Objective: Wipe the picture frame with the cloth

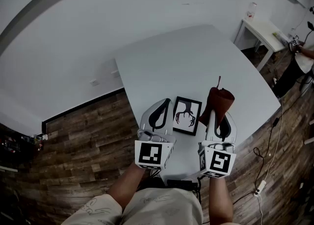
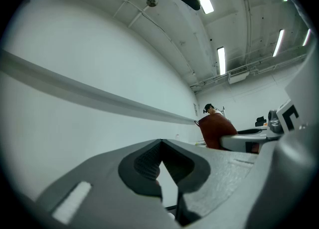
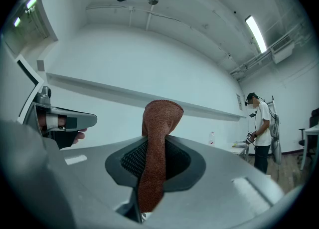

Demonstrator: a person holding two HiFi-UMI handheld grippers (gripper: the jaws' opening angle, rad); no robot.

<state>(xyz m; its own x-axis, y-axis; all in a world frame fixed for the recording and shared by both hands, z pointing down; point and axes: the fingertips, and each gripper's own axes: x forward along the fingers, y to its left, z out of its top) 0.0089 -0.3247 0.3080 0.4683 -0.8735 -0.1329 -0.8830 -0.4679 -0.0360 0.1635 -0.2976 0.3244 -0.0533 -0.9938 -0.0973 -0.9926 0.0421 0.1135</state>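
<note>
- The picture frame (image 1: 187,115) lies flat on the white table (image 1: 196,62), near the edge closest to the person. It is black, with a dark branchy shape on white inside.
- The frame sits between the two grippers.
- The left gripper (image 1: 165,103) is just beside the frame's left side. Its fingers are pressed together and hold nothing.
- The right gripper (image 1: 215,113) is on the frame's right side. Its fingers are squeezed tight on the cloth (image 1: 219,100).
- The cloth is reddish brown. It sticks out past the fingers in a bunched lump, right by the frame's right edge. I cannot tell if it touches the frame.
- A brown wood floor (image 1: 88,136) is around the table.
- A small white table (image 1: 260,28) stands far off at the right.
- A person (image 3: 260,128) stands far away in the right gripper view.
</note>
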